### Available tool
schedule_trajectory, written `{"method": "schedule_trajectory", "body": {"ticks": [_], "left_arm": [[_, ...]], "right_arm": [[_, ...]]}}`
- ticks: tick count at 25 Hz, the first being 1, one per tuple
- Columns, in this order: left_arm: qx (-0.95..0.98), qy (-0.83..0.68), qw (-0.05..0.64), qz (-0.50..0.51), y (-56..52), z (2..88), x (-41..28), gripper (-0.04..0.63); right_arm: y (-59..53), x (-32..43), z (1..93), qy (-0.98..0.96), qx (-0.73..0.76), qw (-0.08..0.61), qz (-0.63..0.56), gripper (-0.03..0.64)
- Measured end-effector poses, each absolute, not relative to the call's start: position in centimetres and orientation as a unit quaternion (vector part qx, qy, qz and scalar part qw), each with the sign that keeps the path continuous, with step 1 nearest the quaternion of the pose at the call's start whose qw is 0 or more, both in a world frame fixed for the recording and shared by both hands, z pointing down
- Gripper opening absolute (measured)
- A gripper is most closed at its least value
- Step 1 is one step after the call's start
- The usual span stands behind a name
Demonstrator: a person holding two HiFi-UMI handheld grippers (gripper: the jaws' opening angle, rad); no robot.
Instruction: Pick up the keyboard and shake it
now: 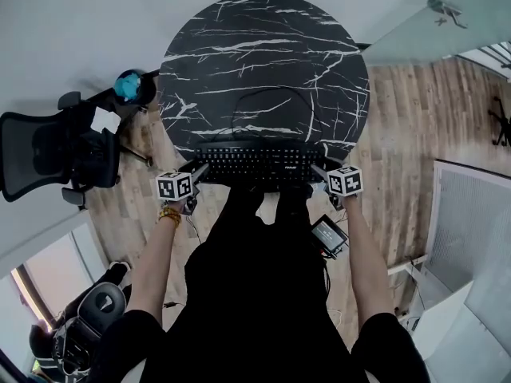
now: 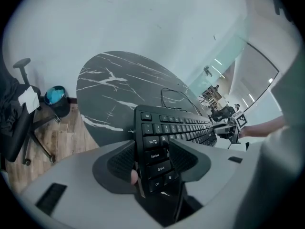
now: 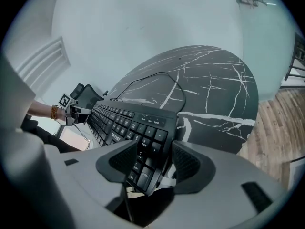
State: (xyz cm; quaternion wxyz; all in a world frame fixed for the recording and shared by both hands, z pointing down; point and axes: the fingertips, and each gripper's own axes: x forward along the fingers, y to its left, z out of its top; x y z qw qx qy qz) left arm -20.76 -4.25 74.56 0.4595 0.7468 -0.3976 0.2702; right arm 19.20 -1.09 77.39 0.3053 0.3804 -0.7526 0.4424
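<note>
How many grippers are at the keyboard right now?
2. The left gripper straddles the keyboard's left end, the right gripper its right end; both sets of jaws are closing around it.

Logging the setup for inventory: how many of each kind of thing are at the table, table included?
Black wired computer keyboard: 1
Round black marble-patterned table: 1
Handheld two-jaw grippers, left gripper and right gripper, jaws closing with the keyboard's ends between them: 2
Total: 4

Keyboard (image 1: 259,162) black, white legends — table (image 1: 263,62) black marble, white veins — floor (image 1: 407,118) light wood.
</note>
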Motion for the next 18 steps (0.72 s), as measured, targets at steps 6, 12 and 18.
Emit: {"method": "schedule_trajectory", "body": {"ticks": [6, 12, 18], "left_arm": [[0.742, -0.385, 0.468, 0.286, -4.3, 75.5, -19.7, 0.229], [0.745, -0.379, 0.480, 0.269, -2.1, 75.6, -19.6, 0.229], [0.745, -0.379, 0.502, 0.222, -1.1, 75.2, -19.9, 0.230]], "right_arm": [[-0.9, 20.5, 77.6, -0.739, 0.394, 0.312, 0.449, 0.241], [0.6, 20.2, 77.7, -0.740, 0.385, 0.303, 0.461, 0.241], [1.6, 20.3, 77.2, -0.743, 0.378, 0.281, 0.475, 0.249]]}}
